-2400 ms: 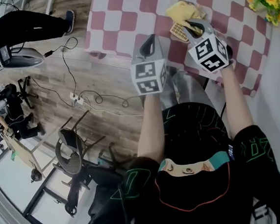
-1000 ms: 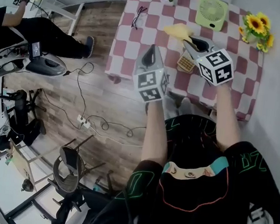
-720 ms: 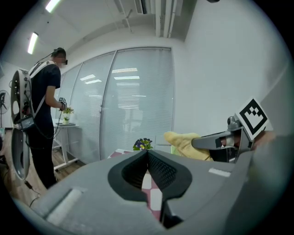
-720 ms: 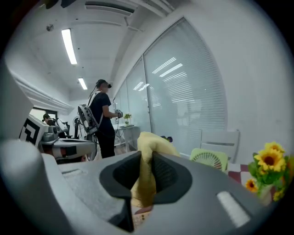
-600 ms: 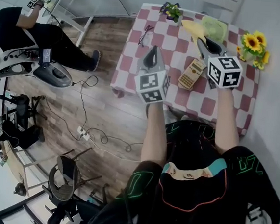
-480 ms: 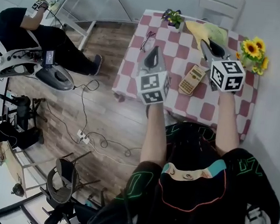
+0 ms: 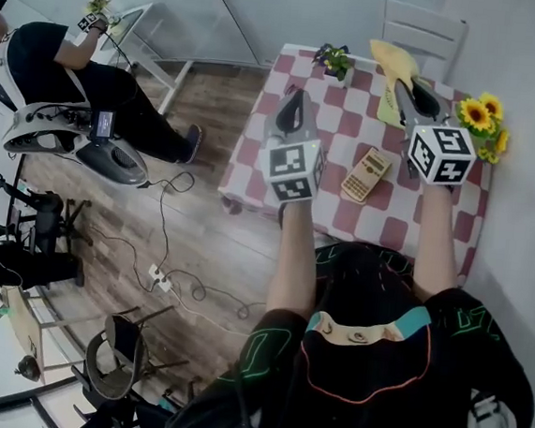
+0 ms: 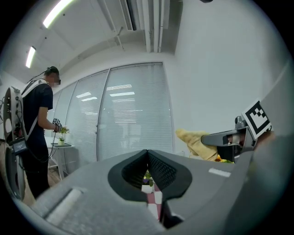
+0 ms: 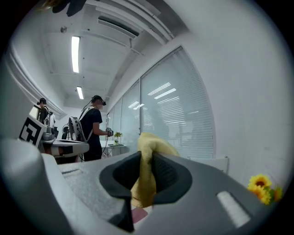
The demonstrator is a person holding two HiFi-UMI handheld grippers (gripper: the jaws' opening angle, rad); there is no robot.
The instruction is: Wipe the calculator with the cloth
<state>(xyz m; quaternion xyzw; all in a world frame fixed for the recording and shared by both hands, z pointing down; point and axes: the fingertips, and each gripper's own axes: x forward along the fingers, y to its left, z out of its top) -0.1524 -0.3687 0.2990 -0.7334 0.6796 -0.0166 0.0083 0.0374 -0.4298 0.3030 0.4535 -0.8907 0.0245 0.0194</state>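
The beige calculator point(image 7: 366, 174) lies bare on the red-and-white checked table point(image 7: 379, 224), between my two arms. My right gripper point(image 7: 411, 85) is raised above the table's far side, shut on the yellow cloth point(image 7: 392, 60), which hangs from its jaws. In the right gripper view the cloth point(image 9: 146, 176) fills the gap between the shut jaws of the right gripper point(image 9: 146, 158). My left gripper point(image 7: 292, 103) hovers over the table's left part, shut and holding nothing. In the left gripper view its jaws meet at the left gripper's tip point(image 8: 147, 156), and the cloth point(image 8: 196, 143) shows at the right.
Sunflowers point(image 7: 481, 117) stand at the table's right edge and a small flower pot point(image 7: 334, 60) at its far edge. A white chair point(image 7: 422, 28) stands behind the table. A person point(image 7: 59, 80) sits at the left, beyond cables point(image 7: 163, 274) on the wooden floor.
The right gripper has lifted the cloth up off the calculator, which now lies uncovered. Both grippers have risen, and the head view has pulled back from the table.
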